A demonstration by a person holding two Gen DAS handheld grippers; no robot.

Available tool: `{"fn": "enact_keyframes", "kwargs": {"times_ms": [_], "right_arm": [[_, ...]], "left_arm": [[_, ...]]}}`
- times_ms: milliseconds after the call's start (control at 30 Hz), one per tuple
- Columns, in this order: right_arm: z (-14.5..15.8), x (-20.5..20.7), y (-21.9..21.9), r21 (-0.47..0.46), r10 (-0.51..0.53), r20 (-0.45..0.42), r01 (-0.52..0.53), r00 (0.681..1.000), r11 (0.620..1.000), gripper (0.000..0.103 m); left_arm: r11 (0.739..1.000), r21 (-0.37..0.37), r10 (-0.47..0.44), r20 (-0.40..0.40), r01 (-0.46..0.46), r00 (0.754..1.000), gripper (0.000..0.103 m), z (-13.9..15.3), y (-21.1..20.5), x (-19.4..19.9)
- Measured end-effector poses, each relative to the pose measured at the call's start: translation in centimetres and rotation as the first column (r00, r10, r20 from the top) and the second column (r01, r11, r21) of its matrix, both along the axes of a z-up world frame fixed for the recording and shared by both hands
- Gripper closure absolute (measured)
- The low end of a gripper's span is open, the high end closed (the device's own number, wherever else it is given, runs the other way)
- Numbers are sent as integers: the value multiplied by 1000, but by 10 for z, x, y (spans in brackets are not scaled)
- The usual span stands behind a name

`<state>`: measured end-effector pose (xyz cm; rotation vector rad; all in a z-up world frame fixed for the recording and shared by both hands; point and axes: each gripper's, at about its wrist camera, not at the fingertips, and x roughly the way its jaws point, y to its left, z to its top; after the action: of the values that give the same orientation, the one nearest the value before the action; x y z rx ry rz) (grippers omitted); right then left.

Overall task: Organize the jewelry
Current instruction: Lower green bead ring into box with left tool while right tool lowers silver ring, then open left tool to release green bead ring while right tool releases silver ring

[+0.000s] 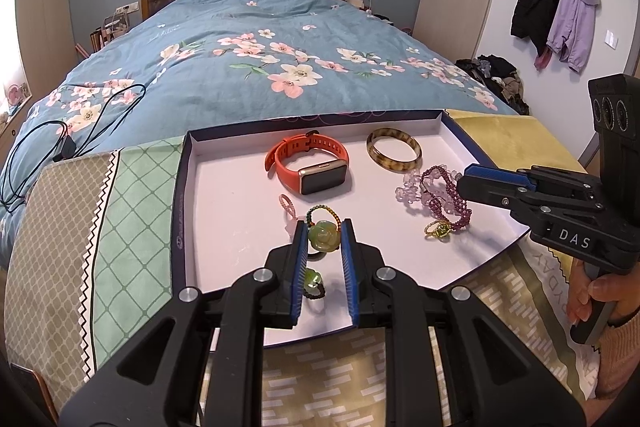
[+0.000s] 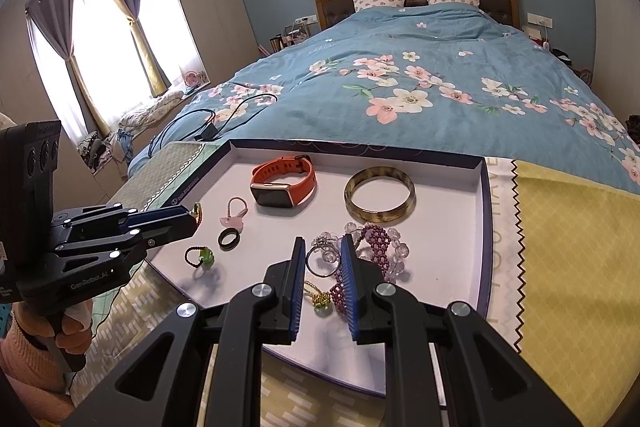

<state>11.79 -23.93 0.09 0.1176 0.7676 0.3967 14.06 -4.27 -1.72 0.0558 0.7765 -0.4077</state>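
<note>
A shallow white tray (image 1: 180, 187) with a dark blue rim lies on the bed's foot. My left gripper (image 1: 324, 231) is shut on a green jade pendant (image 1: 323, 237) with a braided cord, low over the tray's near left part. My right gripper (image 2: 322, 245) is shut on a silver ring (image 2: 320, 261) with a clear stone, beside a purple bead bracelet (image 2: 374, 239) and clear crystal beads (image 2: 398, 251). On the tray lie an orange watch (image 1: 308, 163), a brown bangle (image 1: 394, 151), a gold ring (image 1: 438, 229), a black ring (image 2: 229, 238), a green bead ring (image 2: 200, 257) and a pink charm (image 2: 234, 215).
The tray rests on patterned cloths, green checks (image 1: 132, 207) to the left and yellow (image 2: 568, 227) to the right. Behind it spreads a blue floral duvet (image 1: 260, 39) with black cables (image 1: 80, 123) on its left side. A hand (image 1: 592, 291) grips the right gripper's handle.
</note>
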Motion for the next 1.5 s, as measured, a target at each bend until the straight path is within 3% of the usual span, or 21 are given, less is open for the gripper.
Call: {"fn": "enact_keyframes", "kwargs": {"times_ms": [1500], "right_arm": [[-6, 9, 4, -24, -7, -17, 7, 1000, 1000, 87]], "left_arm": [[1000, -4, 2, -14, -2, 1000, 86, -5, -1, 7]]}}
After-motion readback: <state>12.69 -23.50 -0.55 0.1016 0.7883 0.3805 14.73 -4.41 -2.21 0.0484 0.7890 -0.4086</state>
